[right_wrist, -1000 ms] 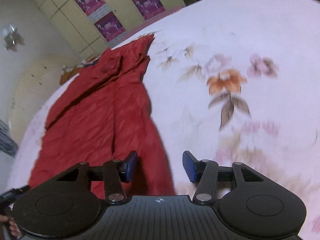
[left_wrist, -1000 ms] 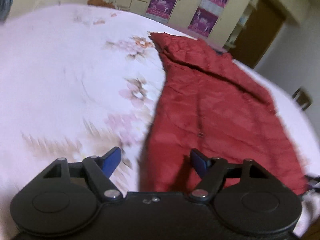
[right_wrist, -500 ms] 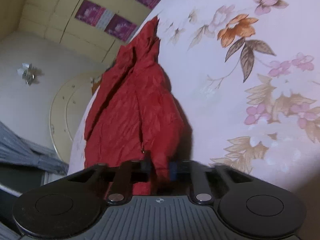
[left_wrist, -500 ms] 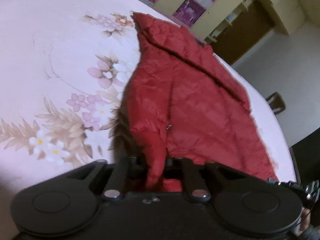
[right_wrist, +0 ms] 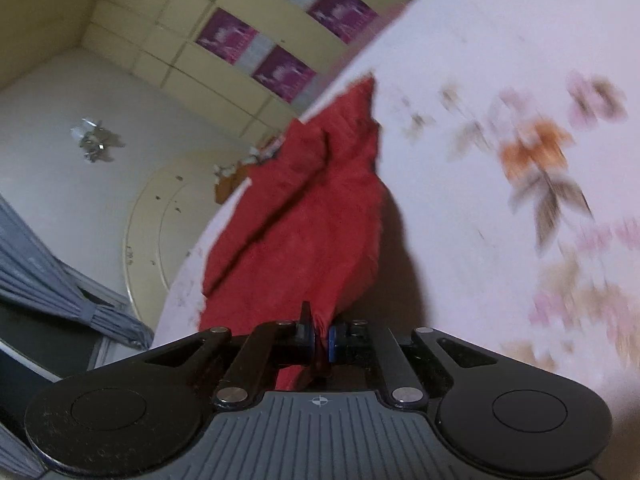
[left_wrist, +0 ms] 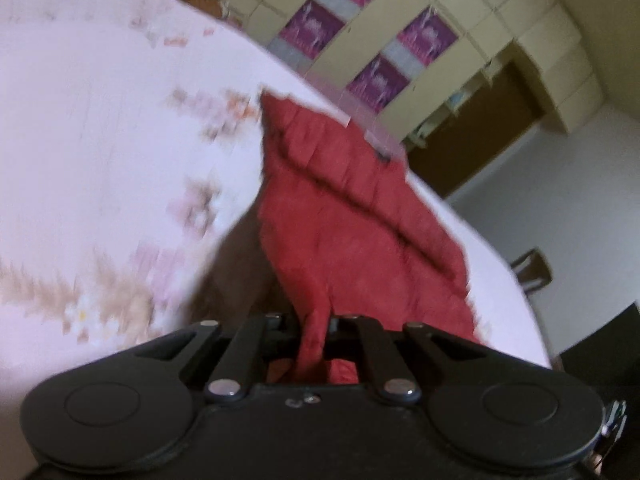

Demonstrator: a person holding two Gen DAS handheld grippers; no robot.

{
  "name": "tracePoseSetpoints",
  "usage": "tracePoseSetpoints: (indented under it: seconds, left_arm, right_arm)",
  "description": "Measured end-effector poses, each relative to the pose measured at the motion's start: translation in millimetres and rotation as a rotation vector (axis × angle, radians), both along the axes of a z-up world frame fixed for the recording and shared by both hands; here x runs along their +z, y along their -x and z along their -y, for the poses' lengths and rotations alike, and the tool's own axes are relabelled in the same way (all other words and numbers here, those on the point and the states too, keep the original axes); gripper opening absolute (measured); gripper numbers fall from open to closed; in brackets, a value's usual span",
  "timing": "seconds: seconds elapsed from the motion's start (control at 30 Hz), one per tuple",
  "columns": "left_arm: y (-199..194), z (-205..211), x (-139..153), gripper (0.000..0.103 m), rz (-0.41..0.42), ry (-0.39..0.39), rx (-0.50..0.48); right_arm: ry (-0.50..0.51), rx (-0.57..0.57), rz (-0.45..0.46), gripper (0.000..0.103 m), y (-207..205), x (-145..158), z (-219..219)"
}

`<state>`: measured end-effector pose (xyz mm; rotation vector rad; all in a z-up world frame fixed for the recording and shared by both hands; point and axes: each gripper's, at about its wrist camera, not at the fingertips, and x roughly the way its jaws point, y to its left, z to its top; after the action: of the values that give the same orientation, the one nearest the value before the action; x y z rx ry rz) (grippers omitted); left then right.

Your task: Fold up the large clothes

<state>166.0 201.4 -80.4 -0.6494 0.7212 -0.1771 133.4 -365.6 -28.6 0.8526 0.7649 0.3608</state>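
Gripping: left gripper [left_wrist: 314, 340] is clamped on a fold of the red jacket [left_wrist: 352, 216].
Right gripper [right_wrist: 320, 338]: closed too — blue pads [right_wrist: 333, 340] pinch the jacket's near edge.
Jacket: near end raised at both tools, the rest trailing away over the floral bedsheet [left_wrist: 100, 160].
Background: wardrobe [right_wrist: 248, 40] — purple panels.

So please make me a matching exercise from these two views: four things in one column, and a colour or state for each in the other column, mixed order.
Things:
1. left tongs
2. red jacket
3. bedsheet
4. wardrobe posters

Descriptions:
a. purple
b. pale pink with flowers
c. near end lifted, far end lying on the bed
d. shut on red fabric

Pairs: 1-d, 2-c, 3-b, 4-a
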Motion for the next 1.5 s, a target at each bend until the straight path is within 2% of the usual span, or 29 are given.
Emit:
tracePoseSetpoints:
  seconds: [0.1,0.23,0.33,0.47,0.57,0.7,0.8,0.87,0.9,0.93,0.97,1.0,1.03,1.1,1.17,1.27,1.4,1.43,1.47,1.5]
  left_arm:
    - [-17.8,-2.2,23.1,0.006,0.057,0.018,0.018]
    - [-60.2,1.9,54.3,0.006,0.135,0.019,0.017]
    - [-105.8,7.4,70.8,0.006,0.167,0.016,0.004]
    - [-182.6,11.7,78.8,0.006,0.166,-0.001,-0.012]
    - [-245.9,10.7,72.8,0.006,0.12,-0.014,-0.018]
    - [-318.6,9.6,50.2,0.006,0.049,-0.04,-0.041]
    - [-359.8,12.7,29.2,0.006,0.003,-0.069,-0.062]
    - [-379.1,12.4,13.5,0.01,-0.009,-0.064,-0.081]
    - [-386.6,11.2,6.2,0.021,-0.01,-0.052,-0.086]
    - [-392.8,8.5,-0.4,0.04,-0.015,-0.032,-0.084]
    - [-396.6,4.2,-4.0,0.054,-0.021,-0.018,-0.068]
    - [-398.2,-1.3,-5.9,0.085,-0.004,-0.017,-0.035]
    - [-394.9,-5.1,-5.5,0.098,0.029,-0.039,0.0]
    - [-394.6,-12.5,-7.0,0.096,0.053,-0.067,0.012]
    - [-400.2,-17.1,-14.8,0.09,0.03,-0.07,-0.017]
    - [-412.9,-12.2,-24.5,0.083,-0.026,-0.104,-0.102]
    - [-434.9,5.9,-39.2,0.068,-0.131,-0.212,-0.195]
    - [-436.4,10.9,-40.2,0.059,-0.13,-0.248,-0.207]
    - [-436.0,15.6,-40.3,0.051,-0.123,-0.271,-0.222]
    - [-436.5,19.5,-40.2,0.032,-0.115,-0.286,-0.24]
  right_arm:
    - [-0.01,-0.012,0.056,0.005,-20.0,22.4,-0.4]
    - [0.008,-0.017,0.112,0.005,-60.1,50.5,-3.5]
    - [0.013,-0.033,0.128,0.005,-103.3,69.2,-6.6]
    - [0.02,-0.048,0.108,0.005,-178.5,81.7,-12.2]
    - [0.001,-0.067,0.066,0.005,-239.2,73.5,-13.7]
    - [-0.029,-0.096,-0.015,0.005,-315.7,43.9,-9.2]
    - [-0.007,-0.102,-0.066,0.005,-362.6,19.1,-12.2]
    - [0.012,-0.089,-0.084,0.005,-383.8,3.9,-13.6]
    - [0.021,-0.093,-0.076,0.006,-388.3,-2.0,-14.0]
    - [0.036,-0.092,-0.069,0.015,-393.5,-6.2,-14.6]
    - [0.068,-0.103,-0.078,0.057,-398.6,-9.1,-14.0]
    - [0.106,-0.136,-0.057,0.076,-399.1,-9.7,-12.8]
    - [0.146,-0.16,-0.004,0.082,-396.7,-8.1,-11.8]
    - [0.185,-0.158,-0.01,0.082,-402.5,-15.7,-7.7]
    - [0.227,-0.132,-0.022,0.073,-408.3,-25.7,-8.5]
    - [0.296,-0.075,-0.055,0.065,-421.3,-42.7,-17.7]
    - [0.4,-0.016,-0.09,0.064,-437.8,-60.3,-35.8]
    - [0.421,0.0,-0.09,0.056,-441.1,-63.1,-40.1]
    - [0.439,0.016,-0.091,0.033,-442.8,-64.1,-43.7]
    - [0.463,0.028,-0.094,0.025,-444.8,-64.9,-47.2]
